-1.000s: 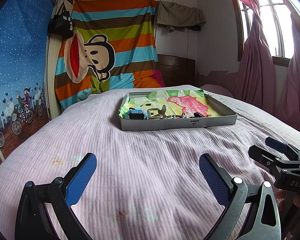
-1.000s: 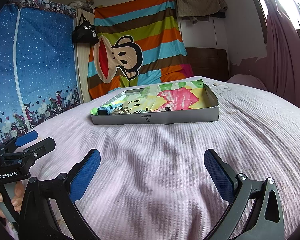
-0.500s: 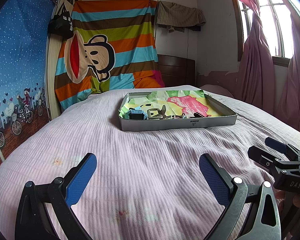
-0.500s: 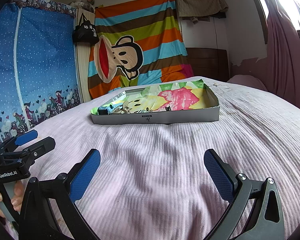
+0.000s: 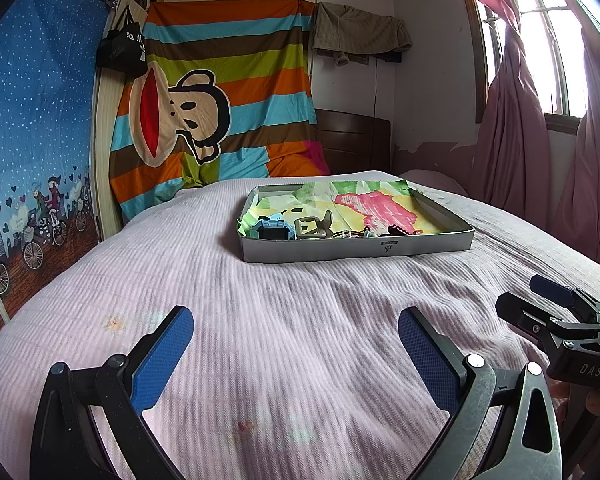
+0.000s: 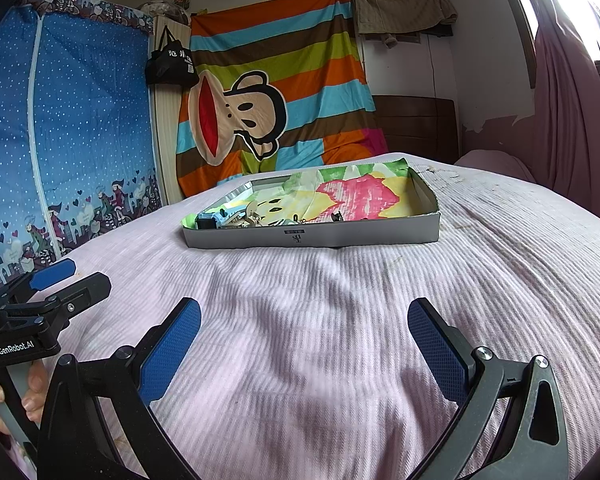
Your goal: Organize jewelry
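A shallow grey box lined with a bright cartoon cloth sits on the pink bed ahead of both grippers. Along its near wall lie a blue square watch, a tan buckle-shaped piece and small dark and metallic trinkets. My left gripper hangs open over bare bedspread, well short of the box. My right gripper is open too, nothing between its blue pads. Each gripper shows at the other view's edge, the right gripper and the left gripper.
The pink ribbed bedspread fills the foreground. A striped monkey blanket hangs on the far wall, a blue fabric wardrobe stands at left, and pink curtains hang at right. A hand holds the left gripper's handle.
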